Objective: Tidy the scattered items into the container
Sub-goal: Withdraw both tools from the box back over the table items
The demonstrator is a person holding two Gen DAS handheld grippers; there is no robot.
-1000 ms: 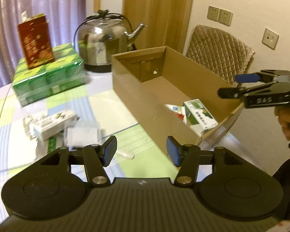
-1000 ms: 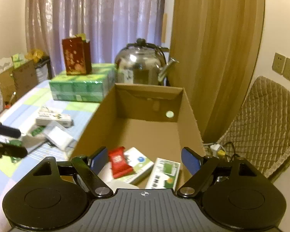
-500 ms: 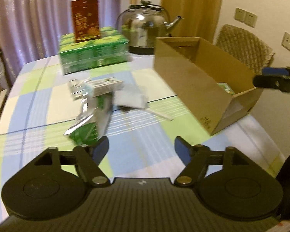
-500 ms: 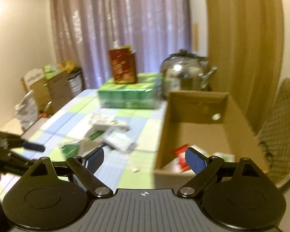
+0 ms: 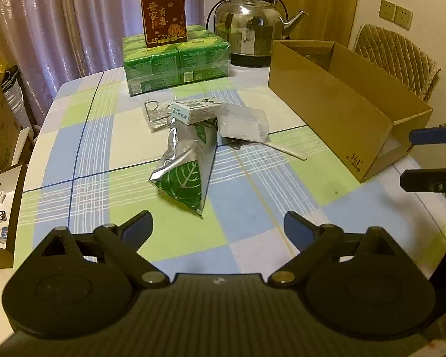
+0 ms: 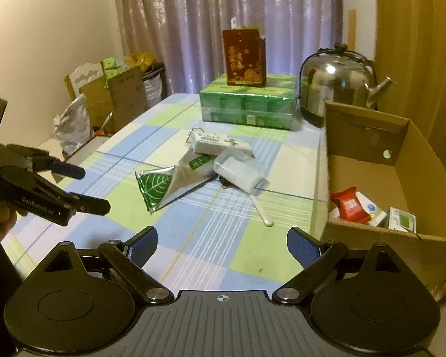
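Note:
A brown cardboard box [image 5: 336,110] [image 6: 407,154] stands on the right of the checked table, holding a red packet [image 6: 349,205] and small cartons [image 6: 401,218]. Mid-table lie a silver and green leaf pouch [image 5: 184,172] [image 6: 160,186], a white carton [image 5: 197,110] [image 6: 220,145], a clear plastic packet [image 5: 242,125] [image 6: 238,171], a white stick [image 5: 288,150] [image 6: 260,208] and a wire clip [image 5: 153,113]. My left gripper [image 5: 218,227] [image 6: 83,187] is open and empty, short of the pouch. My right gripper [image 6: 222,247] [image 5: 422,156] is open and empty, beside the box's near corner.
At the table's far side stand a green pack of boxes [image 5: 175,59] with a dark red carton [image 5: 163,12] on top, and a steel kettle [image 5: 249,29]. A padded chair [image 5: 395,56] is behind the box. Cartons and bags [image 6: 104,98] crowd the floor at left.
Both grippers have pulled back from the box toward the near table edge and turned left. The scattered items now lie ahead of both. The left jaws stand wider apart.

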